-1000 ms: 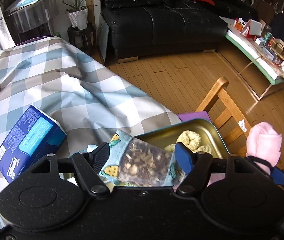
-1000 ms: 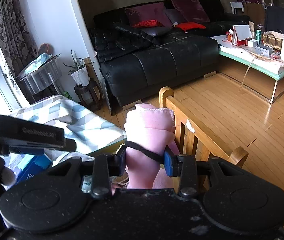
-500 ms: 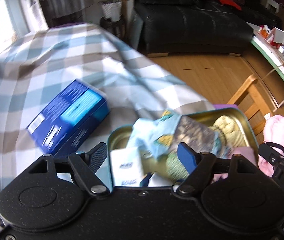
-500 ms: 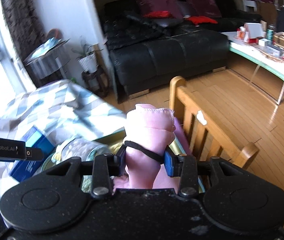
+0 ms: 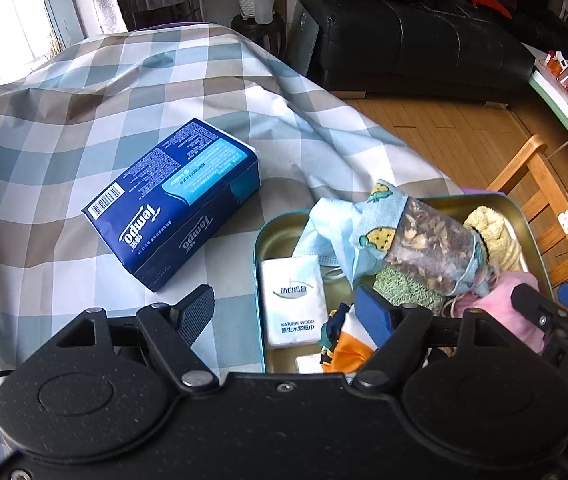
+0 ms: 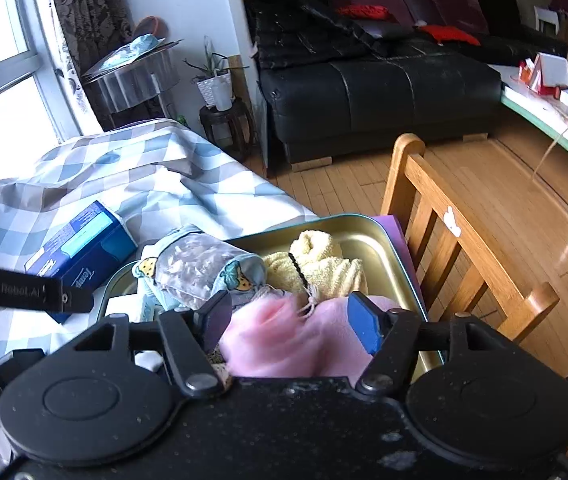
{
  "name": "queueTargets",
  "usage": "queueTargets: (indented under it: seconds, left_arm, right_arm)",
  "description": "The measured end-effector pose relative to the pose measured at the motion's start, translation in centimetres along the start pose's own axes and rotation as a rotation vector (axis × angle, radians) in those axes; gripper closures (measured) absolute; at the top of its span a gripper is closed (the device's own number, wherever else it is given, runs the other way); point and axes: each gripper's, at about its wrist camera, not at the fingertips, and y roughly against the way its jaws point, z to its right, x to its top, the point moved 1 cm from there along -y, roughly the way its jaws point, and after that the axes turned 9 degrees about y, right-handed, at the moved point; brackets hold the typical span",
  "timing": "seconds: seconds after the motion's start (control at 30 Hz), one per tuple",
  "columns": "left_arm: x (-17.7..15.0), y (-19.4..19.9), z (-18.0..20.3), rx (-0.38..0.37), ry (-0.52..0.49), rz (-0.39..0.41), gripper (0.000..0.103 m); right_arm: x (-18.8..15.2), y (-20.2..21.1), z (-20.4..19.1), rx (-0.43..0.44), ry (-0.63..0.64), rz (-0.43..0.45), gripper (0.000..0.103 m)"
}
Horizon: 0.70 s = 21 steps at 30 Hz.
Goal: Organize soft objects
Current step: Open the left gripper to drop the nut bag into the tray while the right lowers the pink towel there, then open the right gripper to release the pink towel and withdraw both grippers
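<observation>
A green-gold metal tray (image 5: 260,248) (image 6: 364,236) sits on the checked cloth, packed with soft things. In it lie a clear pouch with blue fabric ends (image 5: 424,248) (image 6: 203,268), a yellow towel (image 5: 492,232) (image 6: 316,264), a white tissue pack (image 5: 294,300), and a pink cloth (image 5: 500,308) (image 6: 275,340). My left gripper (image 5: 284,312) is open and empty over the tray's left rim. My right gripper (image 6: 290,320) is opening, with the pink cloth lying loose in the tray between its fingers. A blue Tempo tissue pack (image 5: 175,200) (image 6: 79,244) lies left of the tray.
The checked tablecloth (image 5: 83,120) spreads to the left and back. A wooden chair (image 6: 464,248) stands close against the tray's right side. Beyond it are a black sofa (image 6: 364,88) and a cluttered low table (image 6: 556,120). The left tool's black bar (image 6: 23,292) crosses the right wrist view.
The left gripper let go of the pouch, which now lies in the tray, and swung left. The right gripper lowered the pink cloth into the tray and its jaws spread apart.
</observation>
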Motion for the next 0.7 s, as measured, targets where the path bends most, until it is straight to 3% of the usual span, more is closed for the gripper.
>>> queueTargets:
  seconds: [0.37, 0.7]
  left_arm:
    - [-1.1, 0.4, 0.1, 0.015, -0.007, 0.002, 0.030]
    - [-2.6, 1.5, -0.4, 0.046, -0.009, 0.024, 0.030]
  right_arm:
    - [0.2, 0.1, 1.6, -0.038, -0.067, 0.027, 0.032]
    - [0.1, 0.6, 1.0, -0.096, -0.013, 0.071, 0.021]
